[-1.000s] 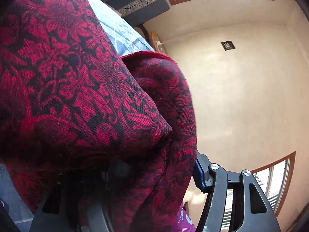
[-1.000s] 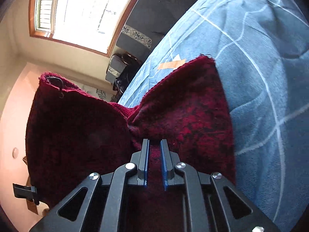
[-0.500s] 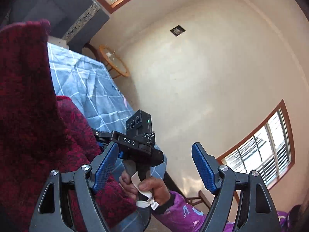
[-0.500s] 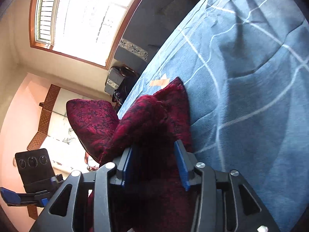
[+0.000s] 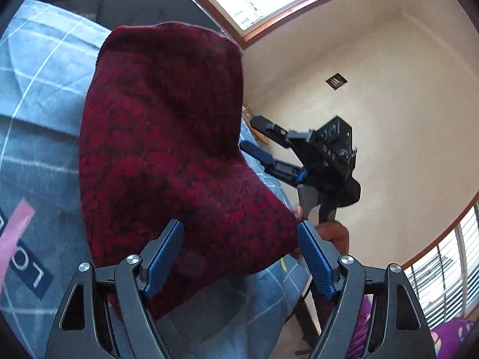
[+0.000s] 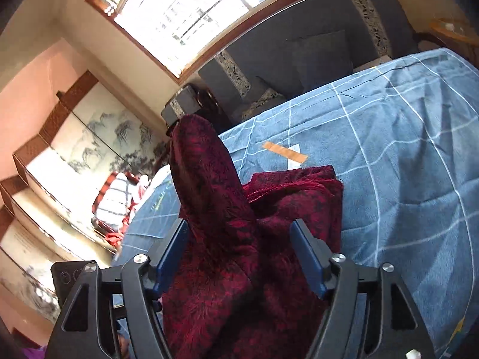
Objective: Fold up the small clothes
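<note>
A dark red cloth with a black flower pattern lies bunched on the blue checked bedspread. My left gripper is open, its blue pads either side of the cloth's near edge, not clamping it. My right gripper is open too, with a raised fold of the cloth standing between its pads and the rest heaped on the bedspread. In the left wrist view the right gripper shows beyond the cloth, held by a hand.
A dark grey sofa with cushions stands behind the bed under a bright window. An orange tape strip lies on the bedspread. A round wooden side table is at far right. The bed's edge is near the left gripper.
Both grippers have opened and let the cloth go. The cloth has dropped from a held-up spread into a bunched heap on the bedspread, with one fold still standing up.
</note>
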Action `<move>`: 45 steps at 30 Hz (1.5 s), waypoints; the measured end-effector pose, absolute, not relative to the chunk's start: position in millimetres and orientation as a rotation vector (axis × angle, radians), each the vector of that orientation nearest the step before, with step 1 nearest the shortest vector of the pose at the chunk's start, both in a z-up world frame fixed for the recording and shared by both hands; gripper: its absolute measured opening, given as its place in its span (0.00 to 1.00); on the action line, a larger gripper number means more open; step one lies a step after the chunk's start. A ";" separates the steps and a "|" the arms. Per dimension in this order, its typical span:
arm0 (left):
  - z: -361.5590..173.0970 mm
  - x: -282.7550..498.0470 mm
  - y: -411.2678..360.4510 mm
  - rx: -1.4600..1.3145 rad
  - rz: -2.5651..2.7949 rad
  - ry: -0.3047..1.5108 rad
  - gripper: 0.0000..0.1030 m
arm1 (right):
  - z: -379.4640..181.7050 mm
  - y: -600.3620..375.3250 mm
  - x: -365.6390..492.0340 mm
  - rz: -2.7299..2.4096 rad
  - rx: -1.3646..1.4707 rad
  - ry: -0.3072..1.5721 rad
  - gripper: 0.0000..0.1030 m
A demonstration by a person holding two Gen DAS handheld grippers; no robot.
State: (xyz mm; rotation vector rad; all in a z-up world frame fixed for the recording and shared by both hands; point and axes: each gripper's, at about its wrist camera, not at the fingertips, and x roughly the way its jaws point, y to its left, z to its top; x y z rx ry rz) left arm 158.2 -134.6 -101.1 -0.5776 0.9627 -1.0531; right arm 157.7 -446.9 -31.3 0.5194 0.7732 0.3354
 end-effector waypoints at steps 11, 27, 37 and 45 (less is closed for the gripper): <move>-112.8 142.3 -132.0 -0.496 -1.020 0.972 0.77 | -9.9 -446.9 128.7 0.267 0.517 0.668 0.12; -99.4 152.7 -131.8 -0.462 -0.993 1.003 0.77 | -36.7 -471.4 138.0 0.287 0.587 0.736 0.75; -79.1 148.6 -127.0 -0.471 -0.995 1.007 0.77 | -4.5 -435.2 141.0 0.273 0.403 0.689 0.15; -86.5 148.3 -138.3 -0.410 -1.012 1.032 0.79 | -63.3 -483.4 110.5 0.189 0.541 0.742 0.15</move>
